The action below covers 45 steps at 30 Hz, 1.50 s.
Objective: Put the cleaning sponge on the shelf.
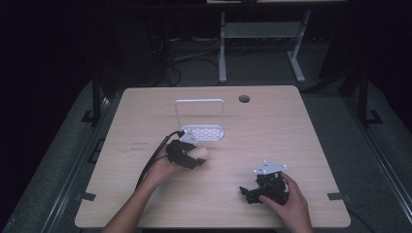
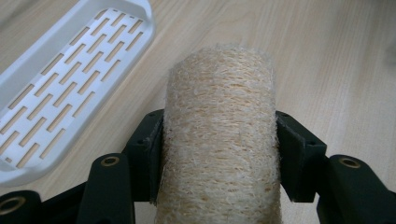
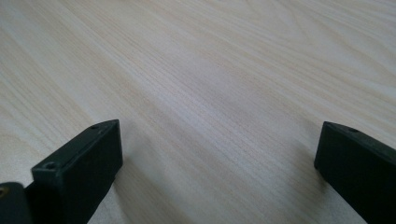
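Wide pale wooden table (image 1: 291, 145), bare over most of its top, round cable hole near the far edge. White slotted tray (image 1: 204, 132) standing mid-table with a tall wire handle arching over it, seen close in the left gripper view as a perforated dish (image 2: 70, 84) off to the jaws' left. Left gripper (image 1: 187, 156) just in front of that tray, pinching a pale loofah roll (image 2: 219, 135) across its middle, jaws pressed flat against both sides, roll pointing forward past the tips. Right gripper (image 1: 250, 193) low near the table's near right edge, well apart from the action, jaws spread wide over bare wood, nothing between them.

Likely step, judging from the layout alone: roll into tray. To do it well: lift enough to clear the tray's rim, swing toward the dish, line the roll's length with the tray's long axis, lower until the fibre rests on the slots, then ease the jaws apart. Soft, springy fibre, so gentle squeeze only, no crushing, no dragging against the rim
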{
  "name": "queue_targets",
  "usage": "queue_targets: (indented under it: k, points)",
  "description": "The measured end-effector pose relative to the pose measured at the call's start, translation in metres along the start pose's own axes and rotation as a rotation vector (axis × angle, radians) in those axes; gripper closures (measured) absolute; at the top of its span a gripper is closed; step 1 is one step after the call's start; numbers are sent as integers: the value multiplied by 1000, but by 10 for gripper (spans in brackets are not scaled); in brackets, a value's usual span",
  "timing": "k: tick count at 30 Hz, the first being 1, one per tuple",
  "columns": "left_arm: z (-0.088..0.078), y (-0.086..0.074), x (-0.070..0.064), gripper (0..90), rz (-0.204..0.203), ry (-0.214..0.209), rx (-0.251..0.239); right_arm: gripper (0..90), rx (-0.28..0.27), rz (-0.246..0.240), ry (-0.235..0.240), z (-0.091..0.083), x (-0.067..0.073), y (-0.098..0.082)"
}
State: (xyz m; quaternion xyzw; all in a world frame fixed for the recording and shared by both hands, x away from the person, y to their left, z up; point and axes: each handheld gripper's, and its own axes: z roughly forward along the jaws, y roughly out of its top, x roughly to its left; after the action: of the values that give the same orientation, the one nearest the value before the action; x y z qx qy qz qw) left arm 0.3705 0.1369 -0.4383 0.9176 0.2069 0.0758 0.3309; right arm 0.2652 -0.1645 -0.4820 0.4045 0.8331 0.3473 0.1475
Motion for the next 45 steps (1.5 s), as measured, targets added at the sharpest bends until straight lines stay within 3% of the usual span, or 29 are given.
queue_targets:
  k: [24,45]
  points:
    - [4,14,20,414,-62,52,-18,6,0,-1,0,0,0,0]
    - [12,29,30,414,-80,94,-23,6,0,1,1,0,0,0]
